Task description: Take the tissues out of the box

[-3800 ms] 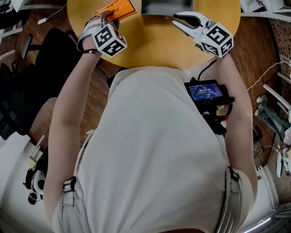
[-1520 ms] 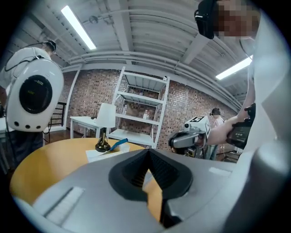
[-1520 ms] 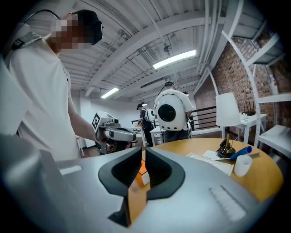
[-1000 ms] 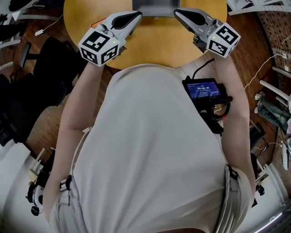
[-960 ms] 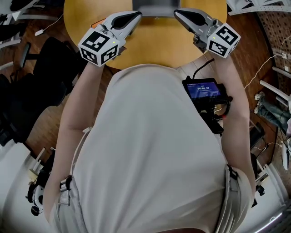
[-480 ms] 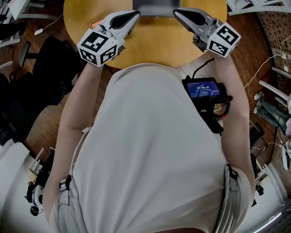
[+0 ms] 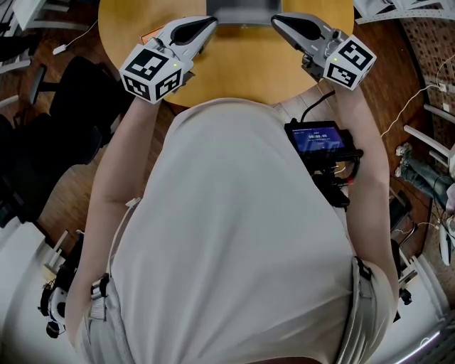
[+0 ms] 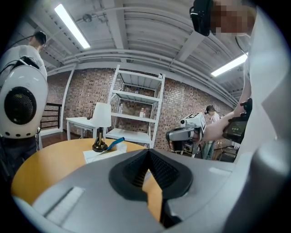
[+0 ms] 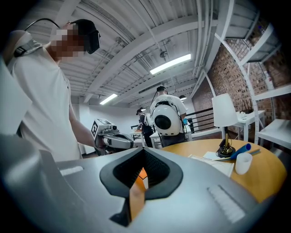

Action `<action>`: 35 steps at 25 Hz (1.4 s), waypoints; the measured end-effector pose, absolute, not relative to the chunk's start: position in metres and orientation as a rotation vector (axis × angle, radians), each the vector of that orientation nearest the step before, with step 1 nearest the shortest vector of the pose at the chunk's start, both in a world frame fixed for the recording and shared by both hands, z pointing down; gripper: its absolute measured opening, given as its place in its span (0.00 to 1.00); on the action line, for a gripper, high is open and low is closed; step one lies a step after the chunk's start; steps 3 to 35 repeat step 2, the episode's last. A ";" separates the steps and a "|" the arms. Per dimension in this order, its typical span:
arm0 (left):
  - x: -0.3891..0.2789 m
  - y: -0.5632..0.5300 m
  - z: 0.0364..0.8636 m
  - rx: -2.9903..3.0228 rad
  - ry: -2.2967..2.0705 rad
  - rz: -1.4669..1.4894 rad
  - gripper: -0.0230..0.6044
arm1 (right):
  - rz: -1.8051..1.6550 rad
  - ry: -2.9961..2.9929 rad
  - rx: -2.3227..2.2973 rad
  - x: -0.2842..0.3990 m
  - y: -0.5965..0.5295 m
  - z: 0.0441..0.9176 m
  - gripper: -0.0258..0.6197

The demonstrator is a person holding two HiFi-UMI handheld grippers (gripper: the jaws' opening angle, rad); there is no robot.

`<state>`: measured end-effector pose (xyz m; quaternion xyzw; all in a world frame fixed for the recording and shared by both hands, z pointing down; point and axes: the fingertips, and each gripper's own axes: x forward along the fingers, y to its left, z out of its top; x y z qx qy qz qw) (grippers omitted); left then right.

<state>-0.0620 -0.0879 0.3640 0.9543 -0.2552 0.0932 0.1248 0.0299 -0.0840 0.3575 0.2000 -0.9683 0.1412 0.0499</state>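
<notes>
In the head view only a corner of the orange tissue box (image 7: 148, 34) shows on the round wooden table (image 7: 242, 71), behind my left gripper (image 7: 210, 20). That gripper hangs over the table's left part, shut and empty, its tips pointing toward the middle. My right gripper (image 7: 276, 19) mirrors it on the right, also shut with nothing in it. In the left gripper view the jaws (image 8: 148, 154) are pressed together and face the right gripper (image 8: 187, 132). In the right gripper view the jaws (image 9: 142, 157) are closed too, with the left gripper (image 9: 111, 139) beyond. No tissue is visible.
A grey flat object (image 7: 245, 11) lies at the table's far edge between the grippers. A lamp (image 9: 225, 119), white papers (image 9: 213, 164), a blue pen (image 9: 240, 150) and a white cup (image 9: 243, 163) stand on the table. Black chairs (image 7: 64, 106) are on the left, and other people stand behind.
Nearly four seconds ago my left gripper was down at the orange box; it now sits higher, turned toward the table's middle. Over the last second both grippers have barely moved.
</notes>
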 end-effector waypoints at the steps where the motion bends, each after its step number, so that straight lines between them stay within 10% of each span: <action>1: -0.062 -0.088 0.365 2.781 -0.743 0.272 0.04 | 0.429 -2.948 0.611 0.030 -0.084 0.358 0.04; 35: -0.062 -0.087 0.365 2.781 -0.743 0.271 0.04 | 0.428 -2.948 0.612 0.030 -0.085 0.358 0.04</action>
